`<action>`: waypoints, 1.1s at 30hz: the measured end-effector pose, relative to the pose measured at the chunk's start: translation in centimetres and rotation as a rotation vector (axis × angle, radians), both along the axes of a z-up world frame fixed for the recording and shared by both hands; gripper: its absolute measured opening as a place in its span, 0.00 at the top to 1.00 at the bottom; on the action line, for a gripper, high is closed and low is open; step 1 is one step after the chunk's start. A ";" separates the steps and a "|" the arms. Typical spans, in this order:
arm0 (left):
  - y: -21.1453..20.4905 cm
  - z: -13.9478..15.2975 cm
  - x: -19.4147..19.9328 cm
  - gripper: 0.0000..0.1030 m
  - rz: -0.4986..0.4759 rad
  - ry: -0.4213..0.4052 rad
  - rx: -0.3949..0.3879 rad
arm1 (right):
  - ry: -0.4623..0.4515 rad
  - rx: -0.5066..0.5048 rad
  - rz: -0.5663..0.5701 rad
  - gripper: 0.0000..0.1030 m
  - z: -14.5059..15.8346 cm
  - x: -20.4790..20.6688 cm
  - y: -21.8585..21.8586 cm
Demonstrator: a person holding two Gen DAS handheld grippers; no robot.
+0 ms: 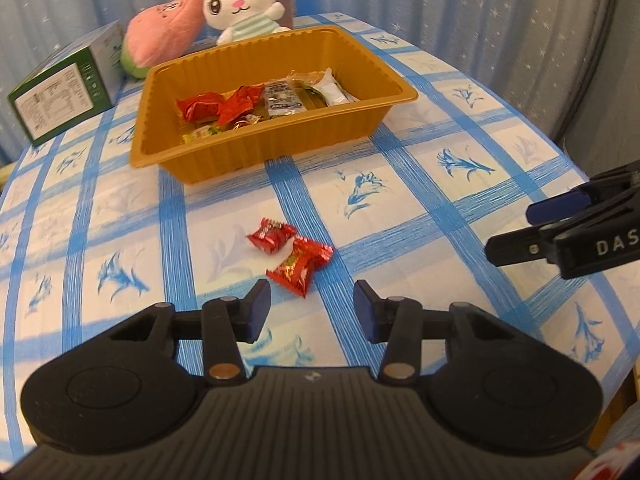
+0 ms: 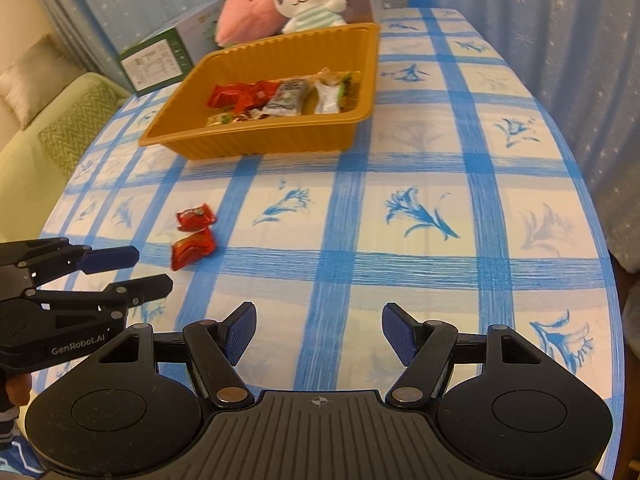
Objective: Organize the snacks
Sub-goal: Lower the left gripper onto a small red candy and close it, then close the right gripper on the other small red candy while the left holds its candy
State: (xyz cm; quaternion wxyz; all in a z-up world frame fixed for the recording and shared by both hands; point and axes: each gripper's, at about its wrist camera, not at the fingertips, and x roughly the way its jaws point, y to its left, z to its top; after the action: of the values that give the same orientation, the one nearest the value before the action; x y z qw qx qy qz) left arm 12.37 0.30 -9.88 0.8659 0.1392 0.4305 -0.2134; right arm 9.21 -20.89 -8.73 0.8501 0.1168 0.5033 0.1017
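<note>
candies (image 1: pixel 290 254) in red wrappers are lying loose on the near tablecloth (image 1: pixel 440 216), short of the orange tray (image 1: pixel 276 152) farther back. left gripper (image 1: pixel 312 306) is hovering just behind them, jaws partly open and empty, lining up a pickup. right gripper (image 2: pixel 318 330) is waiting wider, empty.

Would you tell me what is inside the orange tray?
The orange tray holds red wrappers, a grey packet and a white packet. Its near wall hides anything lower.

Left gripper (image 1: pixel 312 308) tilted downward, jaws parted, empty, right gripper (image 2: pixel 319 330) likewise, wider
</note>
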 end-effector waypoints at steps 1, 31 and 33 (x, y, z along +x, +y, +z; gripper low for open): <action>-0.1 -0.2 0.3 0.59 -0.006 0.001 0.004 | 0.004 0.001 -0.008 0.32 -0.1 0.1 -0.1; -1.0 -3.1 4.2 0.81 -0.058 0.069 0.017 | 0.040 -0.009 -0.088 0.32 -0.9 1.2 -1.3; -1.0 -3.0 4.1 0.82 -0.056 0.069 0.015 | 0.041 -0.008 -0.084 0.32 -0.9 1.4 -1.2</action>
State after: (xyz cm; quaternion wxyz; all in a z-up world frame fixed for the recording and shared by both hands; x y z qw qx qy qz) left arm 16.52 -0.67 -12.91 0.8432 0.1504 0.4577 -0.2387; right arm 10.64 -22.09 -9.67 0.8437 0.1366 0.5154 0.0616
